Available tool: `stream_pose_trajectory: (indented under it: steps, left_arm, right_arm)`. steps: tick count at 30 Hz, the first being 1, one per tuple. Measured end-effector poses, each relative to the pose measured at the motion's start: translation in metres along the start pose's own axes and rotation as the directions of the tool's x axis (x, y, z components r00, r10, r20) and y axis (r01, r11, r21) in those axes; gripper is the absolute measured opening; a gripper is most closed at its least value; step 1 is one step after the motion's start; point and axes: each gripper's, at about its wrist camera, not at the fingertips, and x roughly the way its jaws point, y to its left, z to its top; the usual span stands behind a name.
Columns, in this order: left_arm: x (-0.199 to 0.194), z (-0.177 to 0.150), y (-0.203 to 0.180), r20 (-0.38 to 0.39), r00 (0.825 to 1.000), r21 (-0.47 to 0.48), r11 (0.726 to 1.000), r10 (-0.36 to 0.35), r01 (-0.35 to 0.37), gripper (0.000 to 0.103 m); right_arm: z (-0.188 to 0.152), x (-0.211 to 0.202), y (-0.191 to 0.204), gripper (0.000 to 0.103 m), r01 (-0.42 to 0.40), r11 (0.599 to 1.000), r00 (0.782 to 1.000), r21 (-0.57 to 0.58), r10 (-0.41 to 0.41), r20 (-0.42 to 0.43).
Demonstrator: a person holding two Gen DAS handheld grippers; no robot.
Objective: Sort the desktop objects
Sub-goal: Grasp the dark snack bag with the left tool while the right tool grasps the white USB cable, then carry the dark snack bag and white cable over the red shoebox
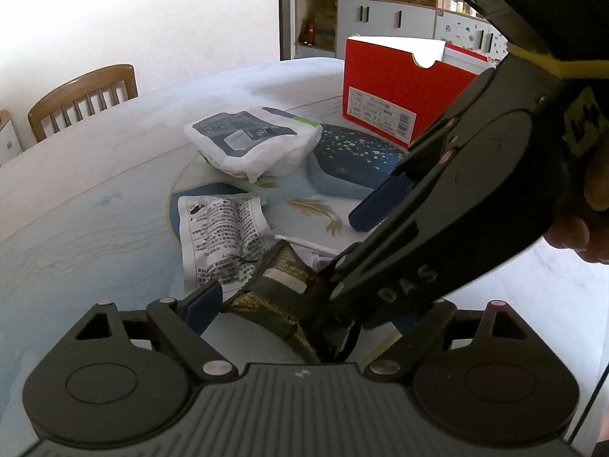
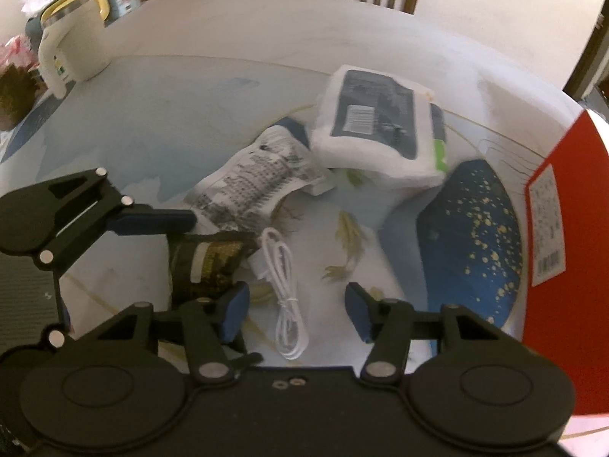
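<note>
Your right tool (image 2: pixel 297 314), open, straddles the white cable (image 2: pixel 283 285); closing off-centre may, seemingly, snag the dark packet (image 2: pixel 207 266) beside it.

On the table (image 2: pixel 160 87), a coiled cable (image 2: pixel 283 289) is seen at the centre of the right wrist view. A small packet (image 2: pixel 207 262) lies at its nine o'clock, touching it. A printed sachet (image 2: pixel 255 182) is found at eleven o'clock, a wrapped pack (image 2: pixel 380 129) at one, overlapping it. A box (image 2: pixel 563 228) stands at three o'clock, a jug (image 2: pixel 70 42) far off at ten.
</note>
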Motion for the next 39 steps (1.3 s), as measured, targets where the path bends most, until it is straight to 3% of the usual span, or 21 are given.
stream_pose_trajectory:
  steps: [8, 17, 20, 22, 26, 27, 28, 29, 39]
  left_arm:
    - [0.004, 0.0, -0.001, -0.002, 1.0, 0.015, 1.0, 0.006, -0.006, 0.089]
    - [0.004, -0.001, -0.002, -0.008, 1.0, 0.01, 1.0, 0.01, -0.01, 0.083]
    - [0.003, -0.001, -0.003, -0.007, 1.0, 0.01, 1.0, 0.014, -0.014, 0.082]
    - [0.002, -0.001, -0.004, -0.005, 1.0, 0.011, 1.0, 0.019, -0.019, 0.081]
    - [-0.001, -0.004, -0.006, -0.003, 1.0, 0.017, 0.999, 0.029, -0.029, 0.08]
    - [-0.002, -0.004, -0.007, -0.001, 0.999, 0.017, 0.999, 0.036, -0.036, 0.078]
    - [-0.003, -0.004, -0.007, 0.006, 0.999, 0.016, 0.999, 0.043, -0.043, 0.058]
    - [-0.005, -0.004, -0.007, 0.013, 0.999, 0.015, 0.999, 0.052, -0.052, 0.054]
    - [-0.013, -0.002, -0.007, 0.01, 0.999, -0.016, 0.999, 0.041, -0.041, 0.046]
  right_arm:
    - [0.001, 0.001, 0.004, 0.054, -0.001, 1.0, 1.0, 0.001, 0.001, 0.008]
    - [0.002, -0.001, 0.008, 0.043, 0.0, 1.0, 1.0, 0.003, 0.0, 0.01]
    - [0.002, -0.001, 0.008, 0.03, -0.003, 1.0, 1.0, -0.002, 0.003, 0.009]
    - [0.002, -0.002, 0.008, 0.017, -0.004, 1.0, 1.0, -0.005, 0.004, 0.006]
    - [0.0, -0.004, 0.009, 0.012, -0.002, 1.0, 1.0, 0.004, 0.002, 0.006]
    - [0.0, -0.005, 0.008, 0.011, -0.003, 1.0, 1.0, 0.004, 0.003, 0.005]
    - [0.0, -0.005, 0.008, 0.01, -0.003, 1.0, 1.0, 0.005, 0.003, 0.006]
    - [-0.001, -0.006, 0.007, 0.01, -0.005, 1.0, 1.0, 0.008, 0.005, 0.006]
    - [-0.011, -0.017, 0.003, 0.01, -0.009, 0.999, 1.0, 0.036, 0.009, 0.004]
